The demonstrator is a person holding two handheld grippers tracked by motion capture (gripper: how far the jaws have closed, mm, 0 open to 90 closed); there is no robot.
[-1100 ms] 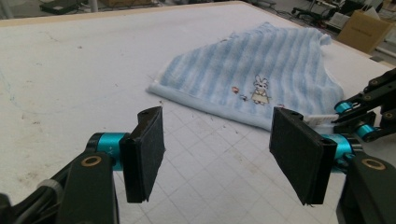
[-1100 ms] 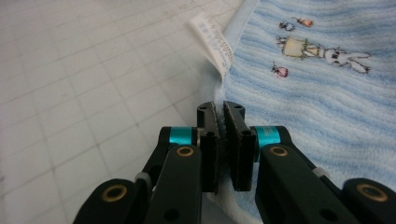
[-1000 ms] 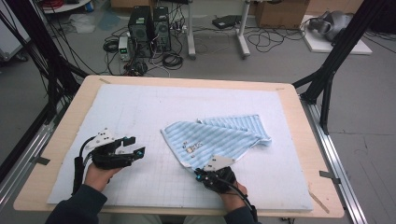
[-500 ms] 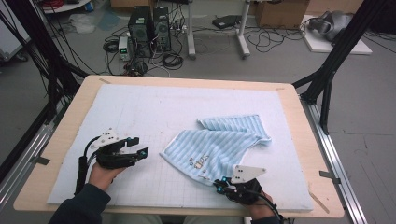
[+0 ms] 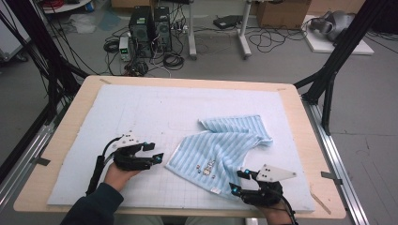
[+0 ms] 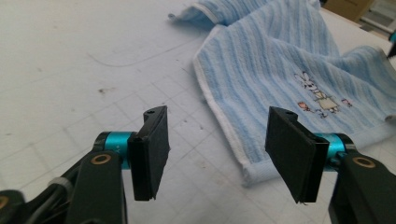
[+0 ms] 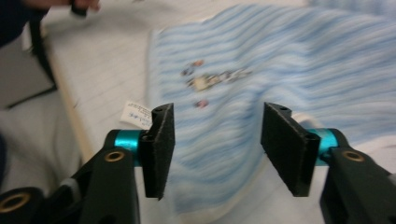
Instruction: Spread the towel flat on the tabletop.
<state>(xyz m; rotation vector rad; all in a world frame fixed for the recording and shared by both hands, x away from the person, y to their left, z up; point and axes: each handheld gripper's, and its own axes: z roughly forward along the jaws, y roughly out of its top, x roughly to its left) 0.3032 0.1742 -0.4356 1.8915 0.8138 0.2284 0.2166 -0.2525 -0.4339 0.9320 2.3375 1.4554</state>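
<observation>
High view. We see a blue striped towel (image 5: 225, 147) lying crumpled on the white mat (image 5: 155, 112) that covers the table (image 5: 300, 140). The left gripper (image 5: 158, 156) sits on the mat with its jaws released and pointing toward the towel's near left corner, just short of it and not touching. The right gripper (image 5: 237, 182) is at the towel's near edge, close to the white tag (image 5: 215, 190); its jaws have just been opening and stand apart, with no cloth pinched between them.

Left gripper view. The left gripper (image 6: 217, 149) holds its pads parted, bare mat between them. We note the towel (image 6: 280, 70) lying ahead and to the right of the jaws; its white-bound corner reaches close to the right-hand pad, apart from it. The small embroidered figure (image 6: 320, 93) lies beyond that pad.

Right gripper view. The picture is blurred. The right gripper (image 7: 217, 140) shows its jaws spread, the towel (image 7: 280, 65) spreading beneath and ahead of them; the pads do not press it. The tag (image 7: 135, 114) lies just beside the left-hand pad.
</observation>
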